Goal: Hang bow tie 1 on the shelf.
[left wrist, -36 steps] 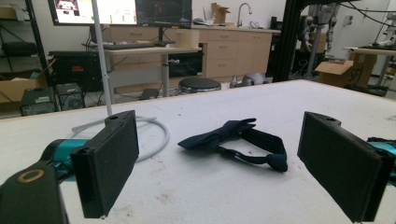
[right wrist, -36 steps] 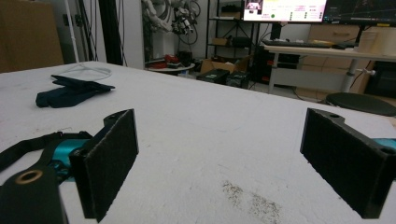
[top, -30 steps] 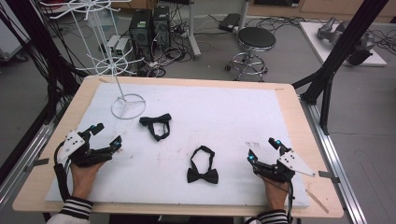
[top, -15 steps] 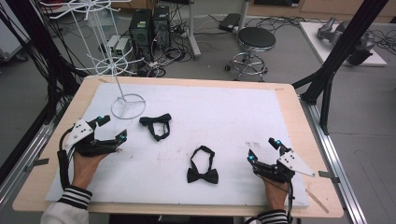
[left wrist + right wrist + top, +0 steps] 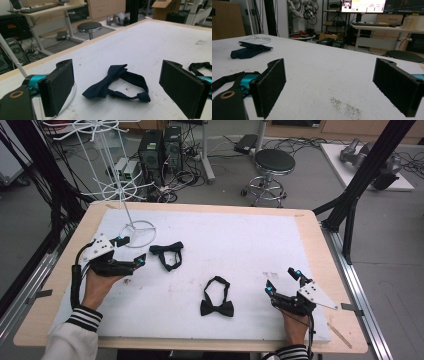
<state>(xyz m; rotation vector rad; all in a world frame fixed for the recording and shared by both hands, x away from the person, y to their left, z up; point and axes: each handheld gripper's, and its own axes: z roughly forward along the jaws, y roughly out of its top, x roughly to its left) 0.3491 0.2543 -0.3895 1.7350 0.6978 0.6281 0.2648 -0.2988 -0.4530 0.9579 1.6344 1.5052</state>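
– Two grippers, both with jaws spread wide and nothing between the pads. Which one is nearer a tie?

– That's the left gripper [image 5: 131, 251]. It sits at the left side of the table, its jaws pointing toward the navy bow tie [image 5: 167, 255], which lies flat just beyond the tips, not touched. In the left gripper view that same navy bow tie [image 5: 117, 82] lies between the two pads but farther off, its strap looped to the right.

– And the right gripper [image 5: 283, 279]?

– It rests low near the table's right front edge, holding nothing. The black bow tie [image 5: 217, 301] lies to its left, near but apart, strap curled upward.

– What else is out there?

– A white wire stand [image 5: 136, 226], its ring base just behind the left gripper, on the white table mat [image 5: 240, 240].
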